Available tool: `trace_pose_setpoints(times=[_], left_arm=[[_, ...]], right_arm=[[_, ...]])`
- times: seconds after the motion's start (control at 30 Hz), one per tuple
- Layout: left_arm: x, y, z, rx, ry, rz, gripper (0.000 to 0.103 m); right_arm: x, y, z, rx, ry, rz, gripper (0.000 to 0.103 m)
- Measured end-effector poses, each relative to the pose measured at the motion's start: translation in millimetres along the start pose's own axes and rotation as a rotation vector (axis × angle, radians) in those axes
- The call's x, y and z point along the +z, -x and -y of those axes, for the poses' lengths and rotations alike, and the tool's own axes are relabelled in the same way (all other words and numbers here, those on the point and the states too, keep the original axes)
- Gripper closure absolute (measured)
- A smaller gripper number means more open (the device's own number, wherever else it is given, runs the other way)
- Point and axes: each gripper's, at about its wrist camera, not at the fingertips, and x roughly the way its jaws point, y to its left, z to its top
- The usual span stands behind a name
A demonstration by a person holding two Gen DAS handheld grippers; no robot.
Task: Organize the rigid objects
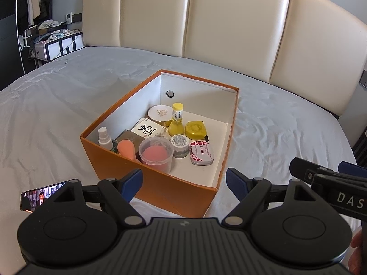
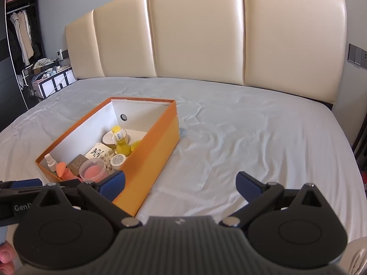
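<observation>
An orange box [image 1: 158, 183] sits on the bed [image 1: 57, 105], toward the foot edge and left of the middle. Inside lie a yellow bottle [image 1: 176, 120], a tape measure [image 1: 195, 129], a mint tin [image 1: 201, 153], a spray bottle [image 1: 104, 138] and a clear cup [image 1: 156, 154]. The left tool [image 1: 184, 184] and the right tool [image 2: 180, 184] both hang spread wide, holding nothing, at the near side of the box
</observation>
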Motion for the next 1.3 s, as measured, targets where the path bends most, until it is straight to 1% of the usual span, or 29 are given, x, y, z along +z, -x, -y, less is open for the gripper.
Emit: trace_pose_setpoints(times=[0.5,0.67,0.8,1.3], left_arm=[[-1.5,1.7,1.8,-0.011,-0.014,0.003,0.007],[-0.9,2.2,3.2,-0.005,-0.024,0.002,0.007],[-0.1,3.1,3.0,0.019,-0.024,0.008,0.007],[-0.8,2.3,2.1,0.012,-0.017,0.007,0.007]], right_arm=[[-2.4,-0.4,0.9,-0.005,-0.004,-0.004,0.002],[-2.4,-0.3,1.1,-0.005,-0.003,-0.003,0.002],[-2.1,-0.3,1.2,-0.006,-0.004,-0.005,0.002],[-2.1,-0.5,1.8,-0.005,-0.005,-0.005,0.002]])
